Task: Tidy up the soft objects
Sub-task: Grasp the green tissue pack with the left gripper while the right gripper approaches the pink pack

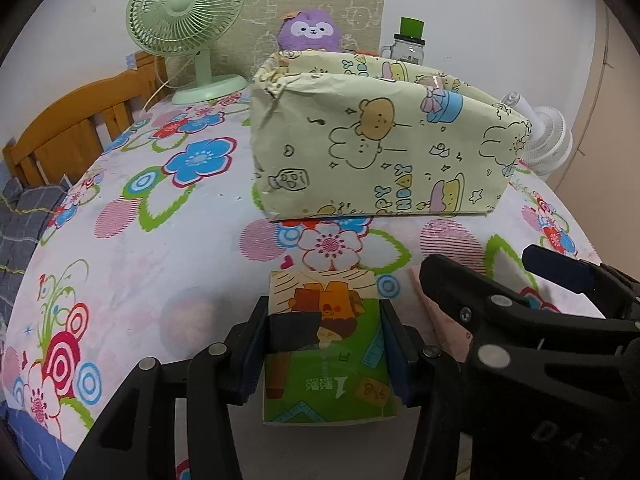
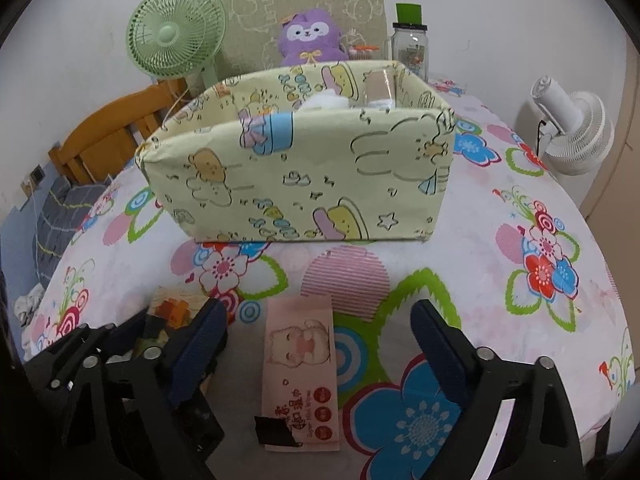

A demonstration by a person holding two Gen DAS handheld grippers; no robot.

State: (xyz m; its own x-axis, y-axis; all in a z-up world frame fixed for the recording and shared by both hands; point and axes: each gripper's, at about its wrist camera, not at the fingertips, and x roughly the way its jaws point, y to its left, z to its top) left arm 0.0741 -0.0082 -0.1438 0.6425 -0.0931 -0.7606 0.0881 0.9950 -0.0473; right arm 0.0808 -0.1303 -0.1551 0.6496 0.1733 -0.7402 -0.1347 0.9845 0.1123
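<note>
Tissue packs were what you were handling, two of them on the flowered tablecloth in front of the paper-wrapped box. Your left gripper was pinching the green tissue pack: both blue pads pressed against its long sides, one on each flank, with the pack lying flat on the cloth and its far end pointing toward the box. A strip of dark tape crossed its printed face near your left pad.

Your right gripper stood spread wide, its fingers on either side of the pink tissue pack with clear cloth between each pad and the pack, so neither touched it. That pack lay flat too, lengthwise toward the box, with a scrap of black tape at its near left corner. In the left wrist view your right gripper showed just to the right of the green pack, and a sliver of the pink pack lay beneath it.

The box sat well apart from both packs, farther up the table, its open top showing something white and a roll inside. Behind it you had a purple plush toy, a green desk fan to its left, a glass jar with a green lid to its right, and a white fan off the table's right edge.
</note>
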